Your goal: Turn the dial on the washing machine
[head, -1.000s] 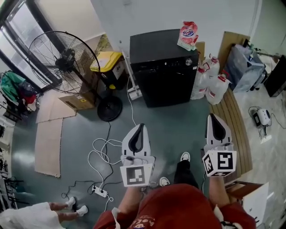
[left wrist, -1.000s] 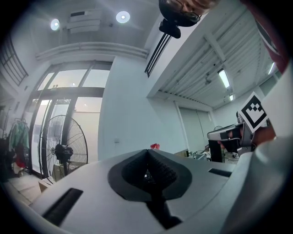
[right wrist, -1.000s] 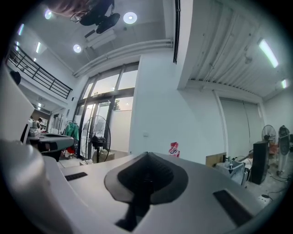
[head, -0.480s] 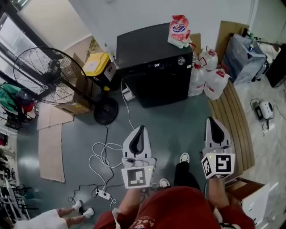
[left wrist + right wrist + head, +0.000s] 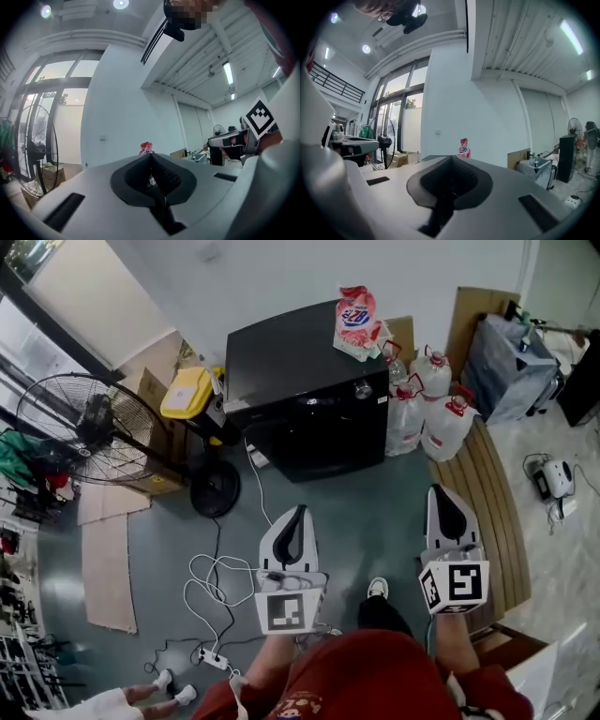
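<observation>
The washing machine (image 5: pixel 305 381) looms nearer than a second ago. Its one dial (image 5: pixel 362 390) sits at the front's top right, well ahead of two grippers. The left gripper (image 5: pixel 295 521) and right gripper (image 5: pixel 448 507) are pressed together and empty. The right should likely spread, then meet the dial squarely. One bag (image 5: pixel 356 313) lies on top, three jugs (image 5: pixel 433 404) stand just right, and one fan (image 5: pixel 80 432) stands left.

The person wears a dark red sweater (image 5: pixel 366 676) with a small pale print near its lower edge, dark trousers (image 5: pixel 380 615) and a white shoe (image 5: pixel 377 588). The left hand-held gripper (image 5: pixel 298 509) and the right hand-held gripper (image 5: pixel 442 490) each have a smooth, light grey shell that narrows to the tip, with a black drop-shaped hollow on top. Behind each shell sits a white cube with black square markers: the left cube (image 5: pixel 286 612) and the right cube (image 5: pixel 457 584).
</observation>
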`<state>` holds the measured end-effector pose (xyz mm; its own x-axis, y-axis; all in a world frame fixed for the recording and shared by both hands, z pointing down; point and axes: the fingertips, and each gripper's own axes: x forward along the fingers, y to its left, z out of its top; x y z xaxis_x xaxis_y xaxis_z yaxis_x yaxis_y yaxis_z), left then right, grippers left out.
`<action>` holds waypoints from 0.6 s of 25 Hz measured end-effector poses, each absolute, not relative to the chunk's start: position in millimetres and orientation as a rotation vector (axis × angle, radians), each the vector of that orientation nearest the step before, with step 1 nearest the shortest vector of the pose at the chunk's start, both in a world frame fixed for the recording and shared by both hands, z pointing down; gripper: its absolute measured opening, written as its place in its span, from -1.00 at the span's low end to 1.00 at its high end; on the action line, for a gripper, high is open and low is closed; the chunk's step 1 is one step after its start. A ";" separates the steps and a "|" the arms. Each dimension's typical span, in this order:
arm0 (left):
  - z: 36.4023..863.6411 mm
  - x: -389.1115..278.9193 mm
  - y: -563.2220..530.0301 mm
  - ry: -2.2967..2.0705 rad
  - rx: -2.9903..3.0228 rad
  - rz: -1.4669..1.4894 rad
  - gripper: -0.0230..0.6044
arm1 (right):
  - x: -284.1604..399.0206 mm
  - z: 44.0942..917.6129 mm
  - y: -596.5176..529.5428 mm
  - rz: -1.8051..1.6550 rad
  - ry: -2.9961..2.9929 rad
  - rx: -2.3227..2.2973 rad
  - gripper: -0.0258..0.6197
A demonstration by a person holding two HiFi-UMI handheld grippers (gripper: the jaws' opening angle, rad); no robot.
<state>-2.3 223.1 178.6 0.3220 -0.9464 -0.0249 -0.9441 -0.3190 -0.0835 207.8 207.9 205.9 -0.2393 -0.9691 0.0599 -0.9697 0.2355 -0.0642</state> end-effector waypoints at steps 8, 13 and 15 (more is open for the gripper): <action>166.3 29.9 166.3 1.805 -2.431 -0.033 -0.90 | 245.4 201.2 151.9 0.118 -2.493 1.918 -0.90; 166.4 30.7 144.1 1.838 -2.406 -0.027 -0.90 | 241.5 201.7 121.2 0.100 -2.531 1.864 -0.90; 168.7 27.1 134.5 1.844 -2.401 -0.027 -0.90 | 234.7 202.6 108.9 0.097 -2.538 1.849 -0.90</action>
<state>27.1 134.5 168.7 0.2601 -0.9640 -0.0556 -0.9620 -0.2537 -0.1010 234.7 108.9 202.6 -0.3076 -0.9508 0.0362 -0.9508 0.3056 -0.0500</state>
